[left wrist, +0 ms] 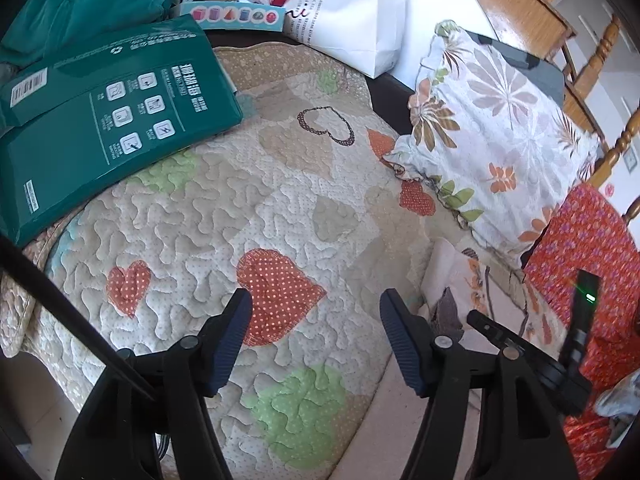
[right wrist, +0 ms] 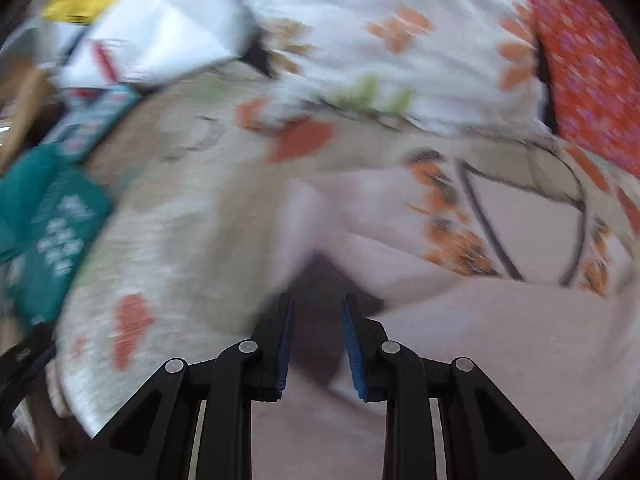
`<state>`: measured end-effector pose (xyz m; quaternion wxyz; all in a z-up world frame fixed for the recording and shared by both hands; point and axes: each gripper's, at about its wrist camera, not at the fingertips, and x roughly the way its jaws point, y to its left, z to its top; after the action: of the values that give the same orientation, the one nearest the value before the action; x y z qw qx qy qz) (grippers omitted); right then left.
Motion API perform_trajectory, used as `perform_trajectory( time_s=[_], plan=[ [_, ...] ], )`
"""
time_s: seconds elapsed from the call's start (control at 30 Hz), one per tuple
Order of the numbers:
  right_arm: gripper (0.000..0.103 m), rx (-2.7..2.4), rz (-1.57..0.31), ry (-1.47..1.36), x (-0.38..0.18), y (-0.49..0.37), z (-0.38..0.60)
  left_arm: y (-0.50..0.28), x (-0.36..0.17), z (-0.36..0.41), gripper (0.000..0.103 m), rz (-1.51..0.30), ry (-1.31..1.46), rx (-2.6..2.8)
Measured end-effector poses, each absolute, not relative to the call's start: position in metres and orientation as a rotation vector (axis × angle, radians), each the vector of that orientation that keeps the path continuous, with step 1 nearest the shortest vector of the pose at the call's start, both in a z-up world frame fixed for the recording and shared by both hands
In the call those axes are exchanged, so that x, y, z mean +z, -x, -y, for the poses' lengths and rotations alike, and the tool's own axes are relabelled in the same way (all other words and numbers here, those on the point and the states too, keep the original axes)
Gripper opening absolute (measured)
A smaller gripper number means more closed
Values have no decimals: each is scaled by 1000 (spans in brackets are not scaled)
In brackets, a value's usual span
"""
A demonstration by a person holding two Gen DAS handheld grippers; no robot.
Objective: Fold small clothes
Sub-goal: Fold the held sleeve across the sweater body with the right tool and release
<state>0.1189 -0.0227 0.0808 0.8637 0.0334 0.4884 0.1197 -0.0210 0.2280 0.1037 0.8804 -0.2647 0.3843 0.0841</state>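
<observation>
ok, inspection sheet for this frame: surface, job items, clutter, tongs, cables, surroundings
Surface: quilted heart-patterned cover, bare under the left tongs.
Job's things: small pale garment with orange print, rumpled, at the cover's right edge; right view is motion-blurred.
Clutter: green box at the far left, white paper bag at the back, floral pillow, red floral fabric to the right.
Tongs: left tongs open, holding nothing, over the cover; right tongs over the garment with a gap between the pads, grip cannot be told.
Cables: nothing seen.
Surroundings: wooden chair at the far right.
</observation>
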Motion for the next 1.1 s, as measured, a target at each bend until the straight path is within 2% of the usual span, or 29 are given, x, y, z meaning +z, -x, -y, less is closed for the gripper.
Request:
perform_trajectory(
  time_s=[0.17, 0.53, 0.6, 0.77, 1.1],
  plan=[
    [18, 230, -1145, -63, 33, -138, 10, 15, 100, -210, 65, -824, 441, 187],
    [19, 143, -918, 67, 94, -56, 70, 18, 100, -173, 65, -814, 266, 188],
    [22, 92, -895, 78, 99, -35, 94, 22, 102, -164, 65, -788, 224, 198],
    [29, -17, -893, 59, 93, 4, 145, 35, 109, -141, 65, -701, 116, 216],
    [32, -134, -921, -41, 77, 64, 218, 60, 110, -102, 65, -633, 12, 132]
  ],
)
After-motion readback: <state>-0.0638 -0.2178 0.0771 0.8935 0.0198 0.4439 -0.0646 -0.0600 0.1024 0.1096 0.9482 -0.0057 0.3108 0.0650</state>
